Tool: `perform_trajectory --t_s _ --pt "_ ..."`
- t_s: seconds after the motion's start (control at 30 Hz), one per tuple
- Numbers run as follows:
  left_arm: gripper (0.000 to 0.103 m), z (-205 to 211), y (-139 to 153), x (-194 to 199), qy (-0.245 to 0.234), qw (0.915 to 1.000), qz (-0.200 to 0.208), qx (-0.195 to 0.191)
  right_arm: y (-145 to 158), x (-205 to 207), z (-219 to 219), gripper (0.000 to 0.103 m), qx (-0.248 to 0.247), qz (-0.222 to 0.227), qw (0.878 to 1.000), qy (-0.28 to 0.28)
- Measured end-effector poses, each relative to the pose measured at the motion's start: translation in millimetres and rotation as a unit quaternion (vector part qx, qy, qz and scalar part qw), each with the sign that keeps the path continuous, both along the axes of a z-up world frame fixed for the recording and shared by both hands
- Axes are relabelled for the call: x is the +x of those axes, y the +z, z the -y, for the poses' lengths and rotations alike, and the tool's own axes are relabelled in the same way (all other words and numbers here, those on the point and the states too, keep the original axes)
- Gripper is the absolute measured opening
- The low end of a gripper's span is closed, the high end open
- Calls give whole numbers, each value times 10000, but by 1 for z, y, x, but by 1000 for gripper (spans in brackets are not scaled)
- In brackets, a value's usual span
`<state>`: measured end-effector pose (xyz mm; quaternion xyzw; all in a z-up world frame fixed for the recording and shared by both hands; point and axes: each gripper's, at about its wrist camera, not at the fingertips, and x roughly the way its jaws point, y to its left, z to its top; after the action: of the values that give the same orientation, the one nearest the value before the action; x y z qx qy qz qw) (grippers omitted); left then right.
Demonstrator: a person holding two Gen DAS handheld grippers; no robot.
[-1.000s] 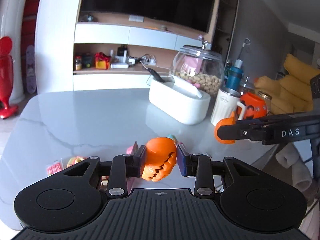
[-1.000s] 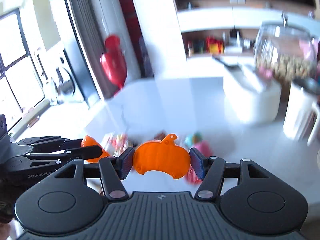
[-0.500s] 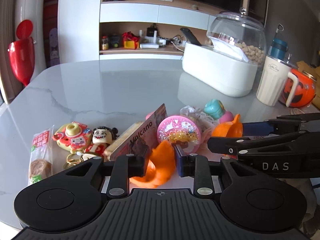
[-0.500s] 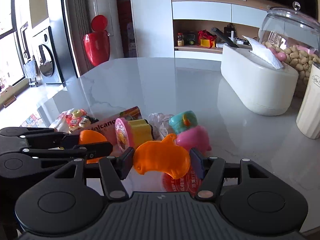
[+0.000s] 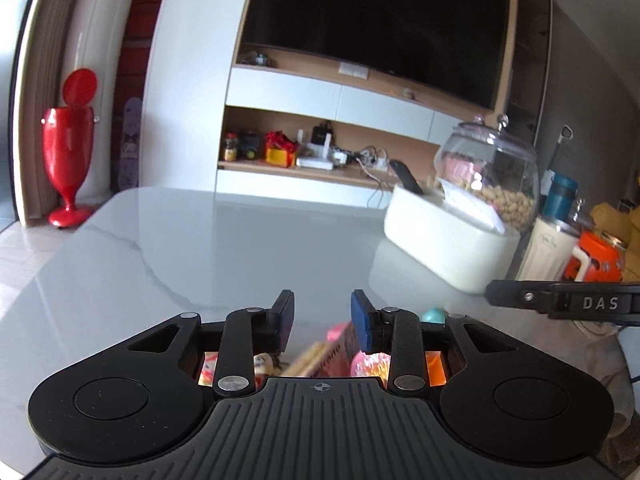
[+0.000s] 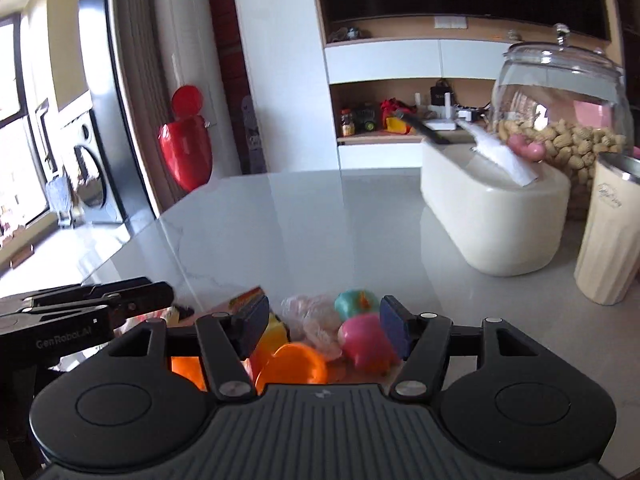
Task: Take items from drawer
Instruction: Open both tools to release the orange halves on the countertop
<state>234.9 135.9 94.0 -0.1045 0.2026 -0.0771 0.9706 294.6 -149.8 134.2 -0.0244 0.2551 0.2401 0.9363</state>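
Observation:
My left gripper [image 5: 322, 312] is open and empty above the grey marble table [image 5: 224, 248]. Small toys lie under it, mostly hidden by its body: a figure's head [image 5: 265, 361], a snack box [image 5: 320, 354], a pink round case [image 5: 370, 362]. My right gripper [image 6: 322, 322] is open too. Below it rest an orange pumpkin half [image 6: 294, 368], a pink toy [image 6: 366, 340], a teal toy [image 6: 356, 302] and a clear wrapper [image 6: 310, 320]. A second orange piece [image 6: 188, 370] shows left of it. No drawer is in view.
A white tissue box [image 5: 448, 240] holds a dark remote. Beside it stand a glass jar of peanuts [image 6: 560, 120], a cream ribbed cup [image 6: 612, 236] and an orange pumpkin mug [image 5: 598, 258]. A red bin [image 5: 68, 148] stands on the floor at left.
Both grippers let go of their orange pumpkin pieces, opened and lifted; the pieces now lie among the toys on the table.

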Motion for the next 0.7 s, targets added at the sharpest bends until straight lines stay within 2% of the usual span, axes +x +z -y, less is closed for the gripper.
perform_trajectory --t_s 0.1,0.2,0.3,0.4,0.47,0.53,0.63,0.7 --pt "35 -7 21 -20 28 9999 144 -21 29 -9 20 62 313 222 9988 -304" --pt "35 -2 34 -53 -168 9997 75 180 52 -31 37 62 239 492 9981 -284" --pt "35 12 37 -104 -368 9983 35 449 66 -70 55 65 198 770 9965 -251" --pt "35 28 26 -163 -528 9971 -129 538 66 -117 83 71 604 816 9927 -659" --pt "35 37 10 -197 -617 9961 -460 438 59 -143 97 73 686 486 9944 -642" --pt "35 47 -13 -225 -855 9910 -975 346 42 -171 102 73 393 60 9987 -311" --pt "35 61 -47 -246 -1216 9765 -1703 522 6 -204 96 73 -146 -725 9968 304" --pt "35 64 -67 -244 -1257 9666 -2161 571 -25 -217 84 73 -606 -1316 9873 647"
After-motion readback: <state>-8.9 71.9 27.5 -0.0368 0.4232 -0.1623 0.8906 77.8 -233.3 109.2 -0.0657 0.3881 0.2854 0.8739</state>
